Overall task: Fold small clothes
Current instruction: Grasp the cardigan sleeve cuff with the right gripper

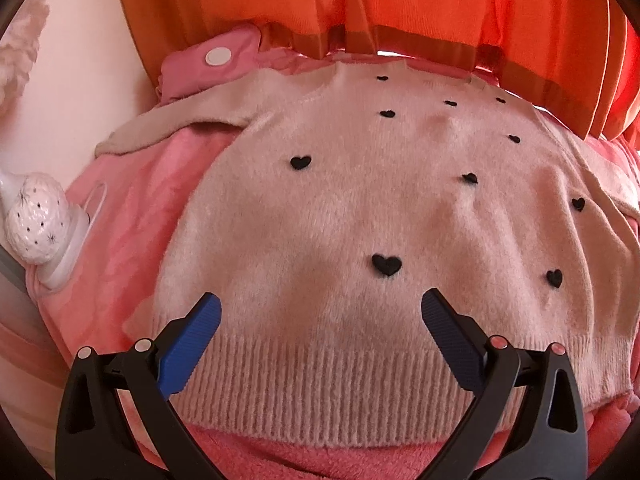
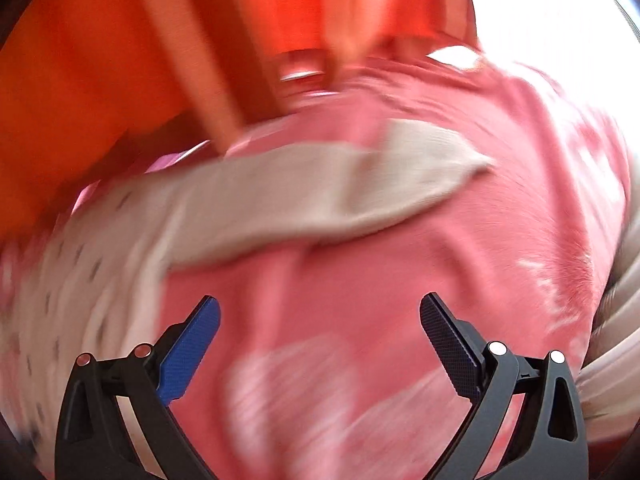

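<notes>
A small pale pink fuzzy sweater (image 1: 340, 208) with black hearts lies flat on a pink blanket (image 1: 132, 208), ribbed hem nearest me. My left gripper (image 1: 322, 306) is open just above the hem and holds nothing. One sleeve (image 1: 168, 130) lies out to the left. In the blurred right wrist view the sweater body (image 2: 80, 276) is at the left and its other sleeve (image 2: 320, 196) stretches right across the blanket (image 2: 440, 280). My right gripper (image 2: 320, 308) is open and empty over the blanket, below that sleeve.
An orange curtain (image 1: 360, 4) hangs behind the bed. A pink garment with a white snap (image 1: 218, 56) lies beyond the sweater. A white baby bottle (image 1: 40, 220) sits at the left edge. White tubing (image 2: 612, 372) is at the right edge.
</notes>
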The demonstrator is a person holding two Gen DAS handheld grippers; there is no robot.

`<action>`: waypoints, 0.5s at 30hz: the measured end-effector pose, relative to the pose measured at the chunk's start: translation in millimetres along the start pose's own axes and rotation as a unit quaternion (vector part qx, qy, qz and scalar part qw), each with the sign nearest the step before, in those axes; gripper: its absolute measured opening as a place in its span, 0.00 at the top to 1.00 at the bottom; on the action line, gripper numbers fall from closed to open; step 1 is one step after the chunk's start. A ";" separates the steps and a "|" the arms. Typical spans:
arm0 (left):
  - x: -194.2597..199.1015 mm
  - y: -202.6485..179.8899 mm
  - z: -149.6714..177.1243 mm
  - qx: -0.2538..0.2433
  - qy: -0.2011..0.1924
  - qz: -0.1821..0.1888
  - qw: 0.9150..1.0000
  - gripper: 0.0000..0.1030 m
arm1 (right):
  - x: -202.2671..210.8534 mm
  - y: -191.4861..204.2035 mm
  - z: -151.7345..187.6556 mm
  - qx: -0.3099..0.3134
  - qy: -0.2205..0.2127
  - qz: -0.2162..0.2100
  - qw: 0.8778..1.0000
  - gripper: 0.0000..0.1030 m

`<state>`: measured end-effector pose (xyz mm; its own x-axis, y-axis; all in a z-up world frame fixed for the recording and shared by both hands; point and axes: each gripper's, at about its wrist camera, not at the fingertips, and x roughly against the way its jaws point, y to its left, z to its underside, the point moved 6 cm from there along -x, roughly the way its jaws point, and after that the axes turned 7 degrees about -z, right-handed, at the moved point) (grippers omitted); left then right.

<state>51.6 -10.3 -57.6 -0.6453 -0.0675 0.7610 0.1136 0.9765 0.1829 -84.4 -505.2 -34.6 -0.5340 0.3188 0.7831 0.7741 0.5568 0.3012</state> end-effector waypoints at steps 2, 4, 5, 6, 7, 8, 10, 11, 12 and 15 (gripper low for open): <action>2.2 -3.4 -7.7 -0.001 -0.009 0.011 1.000 0.05 | -18.6 -36.6 -22.3 -0.065 0.000 0.005 0.998 0.16; 5.8 -7.3 -18.1 -0.001 -0.023 0.015 1.000 0.05 | -36.2 -54.4 -37.7 -0.099 0.002 0.003 0.995 0.20; 7.5 -9.3 -24.0 -0.002 -0.030 0.018 0.999 0.05 | -45.8 -57.6 -42.1 -0.110 0.007 -0.004 0.994 0.23; 9.0 -11.3 -29.5 -0.003 -0.036 0.022 0.999 0.05 | -61.2 -59.2 -45.6 -0.126 0.020 -0.012 0.992 0.27; 10.7 -14.1 -36.4 -0.003 -0.044 0.027 0.999 0.05 | -71.8 -57.1 -48.0 -0.137 0.030 -0.023 0.990 0.35; 11.3 -16.6 -41.7 -0.004 -0.047 0.030 0.998 0.05 | -81.4 -54.4 -48.9 -0.148 0.039 -0.036 0.987 0.46; 12.7 -21.6 -52.2 -0.009 -0.055 0.041 0.998 0.05 | -88.3 -41.9 -58.5 -0.145 0.024 -0.034 0.989 0.74; 13.7 -22.9 -56.8 -0.010 -0.060 0.042 0.997 0.05 | -94.1 -25.6 -68.2 -0.141 0.027 -0.054 0.988 0.92; 15.5 -24.1 -62.5 -0.013 -0.068 0.044 0.997 0.06 | -92.2 -13.3 -77.4 -0.142 0.016 -0.065 0.988 0.92; 20.1 -24.5 -78.1 -0.016 -0.085 0.049 0.995 0.06 | -52.7 88.6 -120.6 -0.039 -0.047 -0.136 0.989 0.92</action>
<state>94.8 -51.5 1.9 -0.7476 0.0669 0.6608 0.2056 0.9694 0.1345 53.4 -565.2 16.4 -0.7522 0.2385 0.6142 0.6201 0.5713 0.5376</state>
